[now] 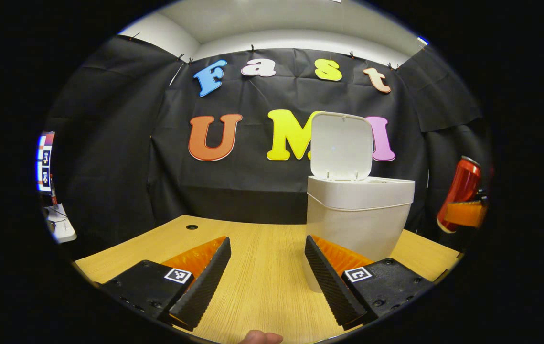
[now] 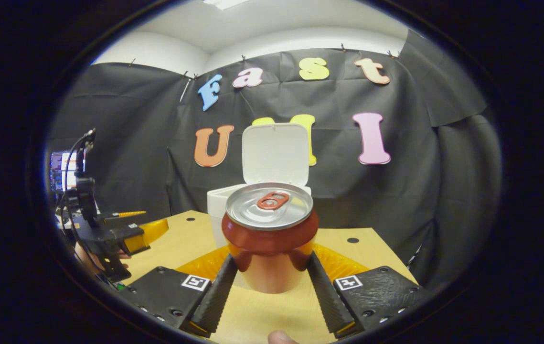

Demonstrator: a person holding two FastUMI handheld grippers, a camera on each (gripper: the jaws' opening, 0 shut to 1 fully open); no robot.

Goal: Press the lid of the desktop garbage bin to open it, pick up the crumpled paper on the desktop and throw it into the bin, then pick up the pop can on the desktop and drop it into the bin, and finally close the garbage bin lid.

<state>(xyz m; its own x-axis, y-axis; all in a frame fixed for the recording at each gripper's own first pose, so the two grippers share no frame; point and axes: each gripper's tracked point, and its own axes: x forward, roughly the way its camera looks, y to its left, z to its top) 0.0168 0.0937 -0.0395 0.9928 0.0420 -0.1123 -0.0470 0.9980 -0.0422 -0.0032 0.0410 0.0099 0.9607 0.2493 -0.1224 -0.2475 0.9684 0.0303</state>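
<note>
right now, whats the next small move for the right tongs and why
Probably carry the pop can forward over the bin and release. The right tongs are shut on the can, held off the table, and the lid stands open behind it.

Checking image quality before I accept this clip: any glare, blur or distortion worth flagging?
Left gripper view: sharp; fisheye bends the table edge; the open bin lid shows a soft bright patch. Right gripper view: the pop can between the right gripper fingers is close, with reflections on its top; edges curve.
</note>
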